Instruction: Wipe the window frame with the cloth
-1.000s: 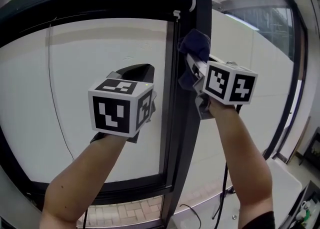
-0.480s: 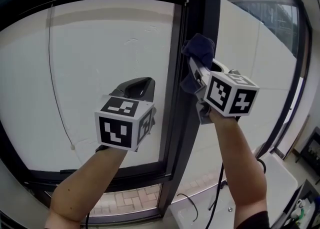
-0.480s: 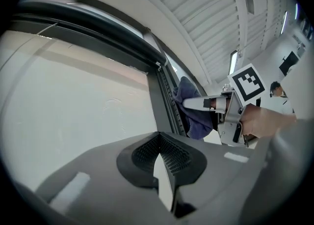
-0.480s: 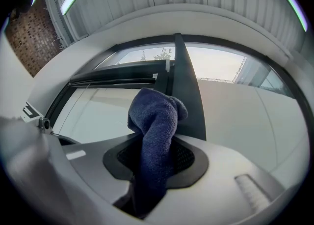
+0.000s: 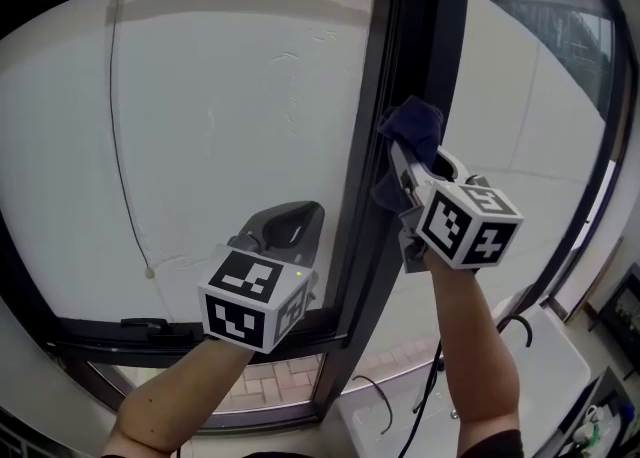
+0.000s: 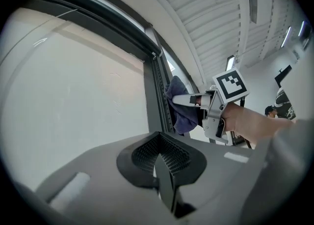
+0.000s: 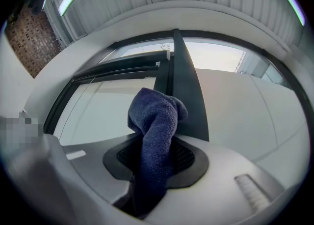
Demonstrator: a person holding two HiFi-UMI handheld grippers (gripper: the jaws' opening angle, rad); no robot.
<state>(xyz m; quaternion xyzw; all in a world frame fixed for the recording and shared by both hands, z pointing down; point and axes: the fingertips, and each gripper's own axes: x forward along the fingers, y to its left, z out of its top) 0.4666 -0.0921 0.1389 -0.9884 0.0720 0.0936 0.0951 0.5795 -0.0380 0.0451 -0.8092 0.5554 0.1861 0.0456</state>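
Your right gripper [image 5: 408, 171] is clamped on the dark blue cloth [image 5: 410, 124] — its bunched length runs along the jaws, tip pointing up against the window frame's vertical bar [image 5: 445, 56]. Your left gripper [image 5: 285, 229] is closed on nothing — low by the glass [image 5: 230, 116].

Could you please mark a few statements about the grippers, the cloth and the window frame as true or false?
1. The right gripper grips the cloth. True.
2. The left gripper holds a sponge. False: its jaws are shut on nothing.
3. The cloth is up at the frame, by its upright bar. True.
4. The cloth is white. False: it is dark blue.
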